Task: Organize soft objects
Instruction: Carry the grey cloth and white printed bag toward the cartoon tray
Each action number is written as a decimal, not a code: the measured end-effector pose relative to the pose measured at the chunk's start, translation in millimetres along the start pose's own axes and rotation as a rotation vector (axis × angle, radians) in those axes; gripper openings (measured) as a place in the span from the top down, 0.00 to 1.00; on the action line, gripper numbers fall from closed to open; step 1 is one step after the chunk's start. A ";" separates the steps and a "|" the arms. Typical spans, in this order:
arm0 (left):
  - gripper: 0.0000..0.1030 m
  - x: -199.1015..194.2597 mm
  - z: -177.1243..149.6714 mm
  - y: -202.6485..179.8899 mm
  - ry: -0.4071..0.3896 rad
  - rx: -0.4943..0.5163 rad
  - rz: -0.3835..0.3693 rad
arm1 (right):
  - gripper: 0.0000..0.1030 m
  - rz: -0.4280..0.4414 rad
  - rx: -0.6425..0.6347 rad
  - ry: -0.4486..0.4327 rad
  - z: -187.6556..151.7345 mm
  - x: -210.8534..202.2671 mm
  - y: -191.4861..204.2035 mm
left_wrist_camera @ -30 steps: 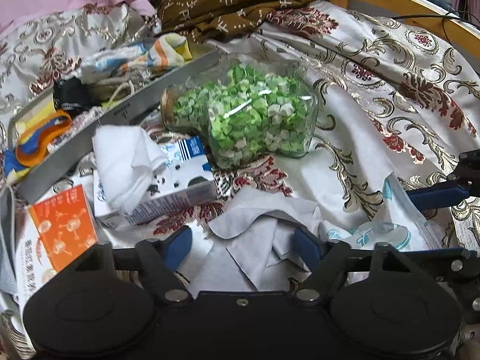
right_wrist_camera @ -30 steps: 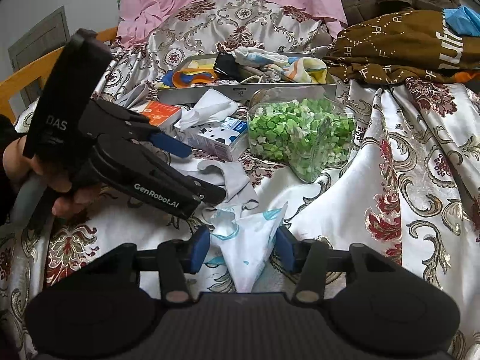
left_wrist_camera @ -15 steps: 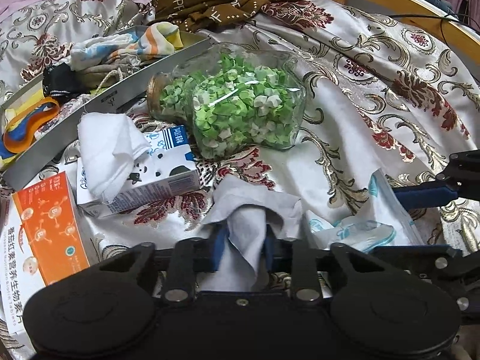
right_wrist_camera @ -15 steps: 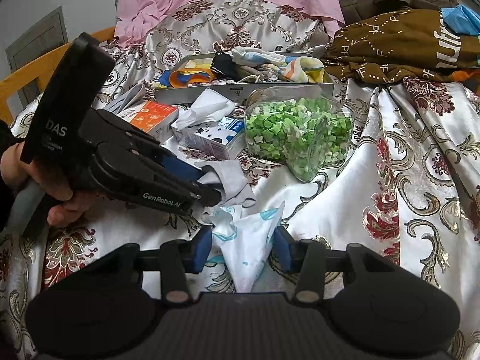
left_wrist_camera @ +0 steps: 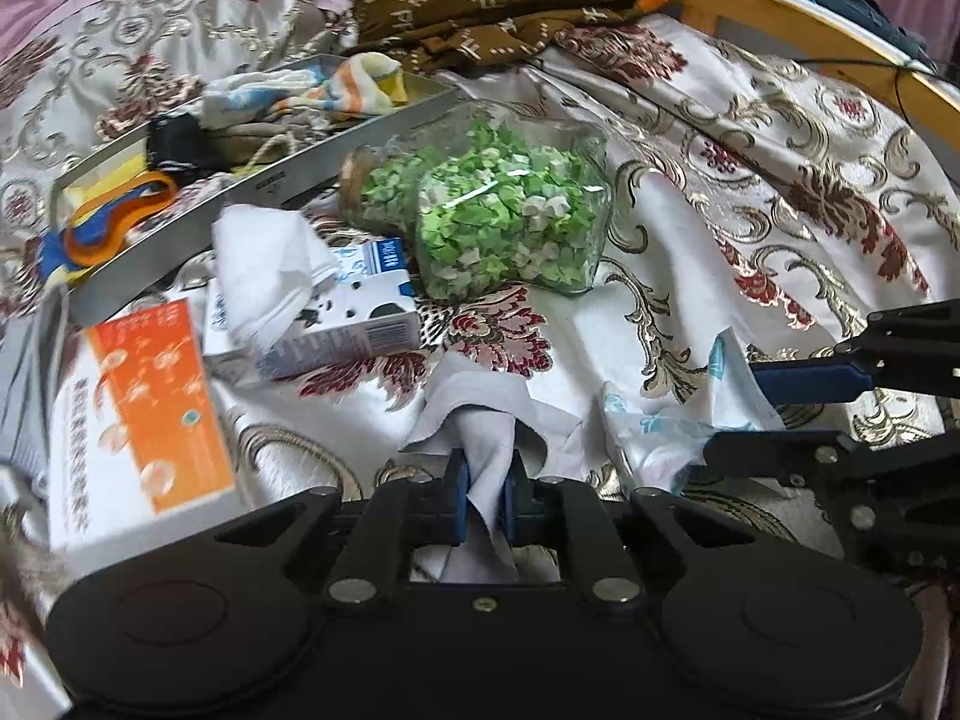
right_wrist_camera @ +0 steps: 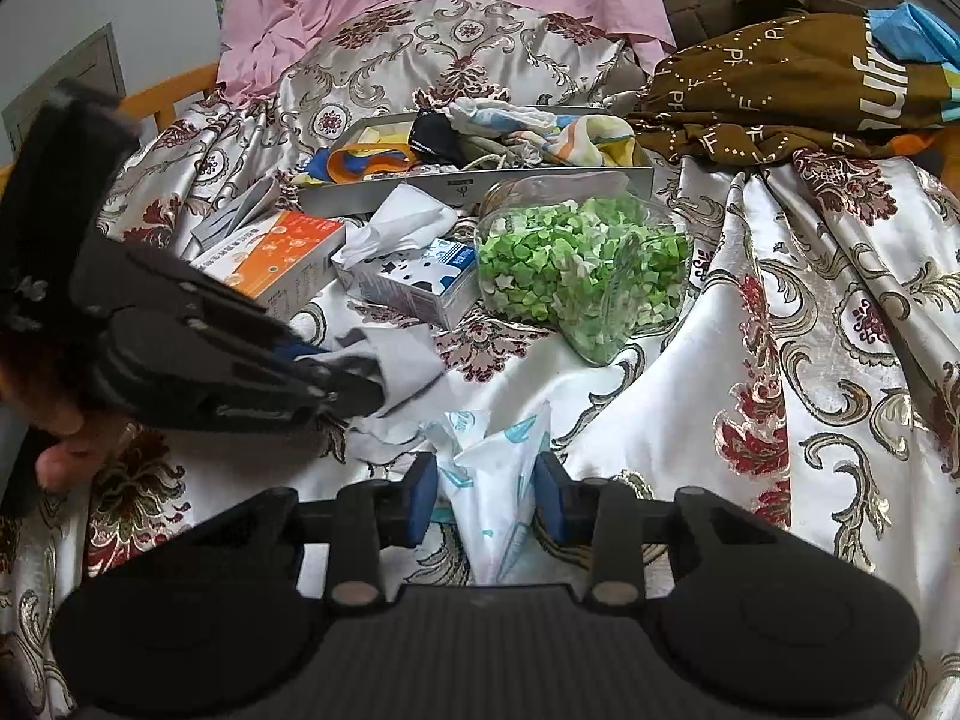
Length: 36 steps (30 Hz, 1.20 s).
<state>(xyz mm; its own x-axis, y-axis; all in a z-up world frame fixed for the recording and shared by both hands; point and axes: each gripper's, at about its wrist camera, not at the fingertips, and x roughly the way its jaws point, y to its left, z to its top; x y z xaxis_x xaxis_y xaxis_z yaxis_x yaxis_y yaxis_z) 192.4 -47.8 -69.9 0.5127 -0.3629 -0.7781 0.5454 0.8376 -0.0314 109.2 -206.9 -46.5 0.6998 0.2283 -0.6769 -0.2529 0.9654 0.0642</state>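
A crumpled grey cloth [left_wrist_camera: 480,420] lies on the patterned bedspread, and my left gripper [left_wrist_camera: 485,495] is shut on a fold of it. The right wrist view shows the same gripper [right_wrist_camera: 360,387] at the left with the grey cloth [right_wrist_camera: 408,354] bunched at its tips. My right gripper [right_wrist_camera: 485,495] straddles a white cloth with teal print [right_wrist_camera: 486,480]. Its jaws are closing, the cloth stands between them, and narrow gaps still show at the pads. In the left wrist view the right gripper [left_wrist_camera: 738,408] reaches in from the right over that printed cloth [left_wrist_camera: 648,426].
A metal tray [right_wrist_camera: 480,189] farther back holds several colourful fabrics. In front of it are a glass jar of green paper stars [right_wrist_camera: 576,264], a blue-and-white tissue box [right_wrist_camera: 420,288] and an orange box [right_wrist_camera: 270,252]. A brown garment [right_wrist_camera: 780,78] lies at the back right.
My left gripper went from open to shut on the grey cloth and pulled it up a little. The right gripper stayed put while its jaws narrowed around the printed cloth.
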 end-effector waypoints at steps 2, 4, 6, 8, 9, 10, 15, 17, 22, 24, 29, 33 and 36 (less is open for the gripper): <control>0.89 -8.7 -3.5 -1.1 -0.012 -0.015 0.008 | 0.65 -0.002 0.007 -0.006 0.3 -1.7 -0.7; 0.89 -16.7 -6.7 -3.3 -0.023 -0.024 0.017 | 0.66 -0.005 0.012 -0.013 0.2 -3.7 -1.1; 0.89 -24.2 -9.2 -5.5 -0.033 -0.035 0.027 | 0.67 -0.004 0.019 -0.020 0.2 -6.1 -1.7; 0.90 -32.2 -11.4 -7.7 -0.043 -0.050 0.035 | 0.67 -0.006 0.021 -0.030 0.6 -8.8 -2.0; 0.90 -36.0 -12.4 -8.7 -0.049 -0.057 0.038 | 0.67 -0.008 0.022 -0.035 0.5 -10.3 -2.2; 0.90 -40.4 -13.6 -9.8 -0.054 -0.063 0.041 | 0.67 -0.009 0.023 -0.042 0.5 -12.3 -2.5; 0.90 -57.7 -16.3 -15.1 -0.078 -0.070 0.051 | 0.67 -0.012 0.035 -0.090 0.8 -24.4 -4.4; 0.90 -64.0 -16.6 -17.1 -0.089 -0.078 0.051 | 0.67 -0.013 0.039 -0.105 0.9 -28.9 -5.4; 0.90 -75.7 -15.7 -20.3 -0.117 -0.092 0.052 | 0.67 -0.007 0.038 -0.157 4.8 -40.8 -4.5; 0.90 -78.3 -15.6 -21.1 -0.126 -0.097 0.054 | 0.67 -0.006 0.039 -0.172 5.8 -44.3 -5.4; 0.90 -84.0 -13.4 -19.6 -0.144 -0.121 0.046 | 0.67 -0.007 0.055 -0.195 6.1 -49.4 -8.4; 0.90 -88.8 -9.2 -16.2 -0.161 -0.123 0.045 | 0.67 -0.004 0.061 -0.212 6.6 -52.8 -8.8; 0.90 -93.2 -1.4 -10.2 -0.177 -0.126 0.049 | 0.67 -0.002 0.067 -0.231 10.6 -58.8 -9.5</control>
<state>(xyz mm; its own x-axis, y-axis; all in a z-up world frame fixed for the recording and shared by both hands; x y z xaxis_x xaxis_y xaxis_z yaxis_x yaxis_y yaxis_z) 138.1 -21.9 2.0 0.6511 -0.3773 -0.6586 0.4356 0.8963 -0.0828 77.5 -228.2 0.4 0.8366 0.2417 -0.4916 -0.2116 0.9703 0.1171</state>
